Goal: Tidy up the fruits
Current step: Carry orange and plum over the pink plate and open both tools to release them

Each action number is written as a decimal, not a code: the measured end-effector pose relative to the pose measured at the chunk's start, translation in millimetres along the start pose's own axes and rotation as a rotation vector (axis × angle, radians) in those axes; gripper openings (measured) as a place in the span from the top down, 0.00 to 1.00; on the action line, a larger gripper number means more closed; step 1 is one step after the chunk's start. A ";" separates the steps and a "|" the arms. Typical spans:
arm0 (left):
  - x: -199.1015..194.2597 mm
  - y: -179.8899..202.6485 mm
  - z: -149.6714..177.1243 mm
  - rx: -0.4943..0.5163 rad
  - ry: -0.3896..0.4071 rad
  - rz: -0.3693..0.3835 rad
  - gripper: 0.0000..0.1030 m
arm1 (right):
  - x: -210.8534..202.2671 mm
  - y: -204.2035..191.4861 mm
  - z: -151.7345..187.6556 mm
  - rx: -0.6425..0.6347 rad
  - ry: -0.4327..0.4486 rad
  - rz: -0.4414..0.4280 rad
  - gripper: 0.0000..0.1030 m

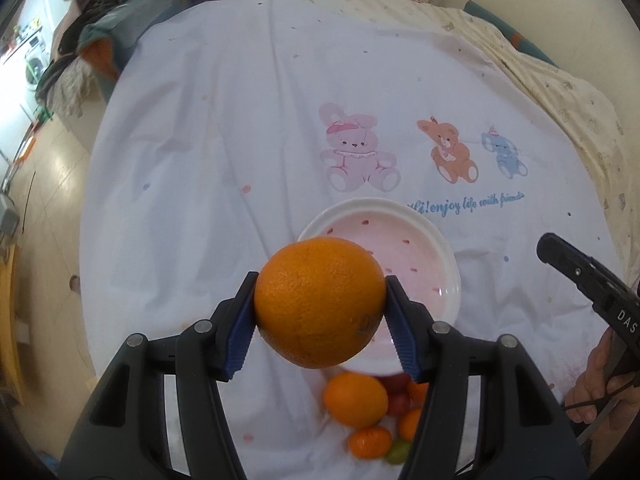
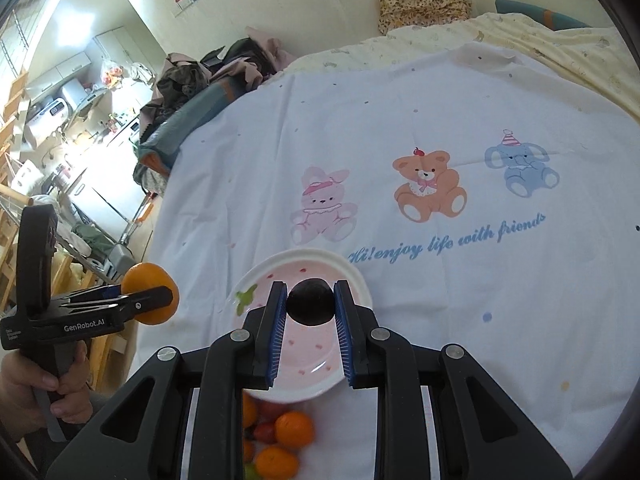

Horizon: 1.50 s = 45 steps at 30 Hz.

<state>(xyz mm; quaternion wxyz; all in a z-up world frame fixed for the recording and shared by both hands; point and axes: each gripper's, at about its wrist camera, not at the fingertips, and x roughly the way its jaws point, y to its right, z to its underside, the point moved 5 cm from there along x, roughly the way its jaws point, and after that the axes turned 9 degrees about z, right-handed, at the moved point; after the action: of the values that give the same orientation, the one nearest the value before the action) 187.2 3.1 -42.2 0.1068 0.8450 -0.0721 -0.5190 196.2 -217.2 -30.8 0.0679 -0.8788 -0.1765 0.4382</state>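
Nearest the person, a heap of small fruit (image 1: 370, 424) lies on the white sheet (image 1: 224, 152): oranges, something red and a green piece. Just beyond it sits a white plate (image 1: 450, 276) with a pink centre, empty of fruit. Above the plate, the left gripper (image 1: 320, 304) clamps a large orange (image 1: 320, 300) between its blue pads (image 1: 242, 336), the jaws about half spread and pressing on both sides of the fruit. The right gripper (image 2: 311, 308) hangs over the same plate with a dark round plum (image 2: 311, 302) pinched between its pads near the fingertips, the jaws drawn in narrow on it. Farther off, the sheet bears a printed rabbit, bear and elephant.
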 end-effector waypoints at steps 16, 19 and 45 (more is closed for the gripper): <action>95.8 6.6 -11.8 0.073 -0.093 0.056 0.45 | 113.9 10.7 -3.8 -0.005 -0.194 -0.024 0.76; 109.4 7.2 -9.4 0.095 -0.122 0.058 0.45 | 129.0 11.2 2.0 0.001 -0.228 -0.032 0.75; 109.6 -1.7 -21.6 0.038 -0.084 0.053 0.12 | 136.0 18.6 -6.6 0.129 -0.236 -0.100 0.38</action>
<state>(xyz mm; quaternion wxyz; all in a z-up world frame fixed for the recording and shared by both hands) 255.9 -18.5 -127.6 0.1012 0.8221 -0.1089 -0.5497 281.4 -184.0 -133.4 0.1245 -0.8051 -0.1984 0.5449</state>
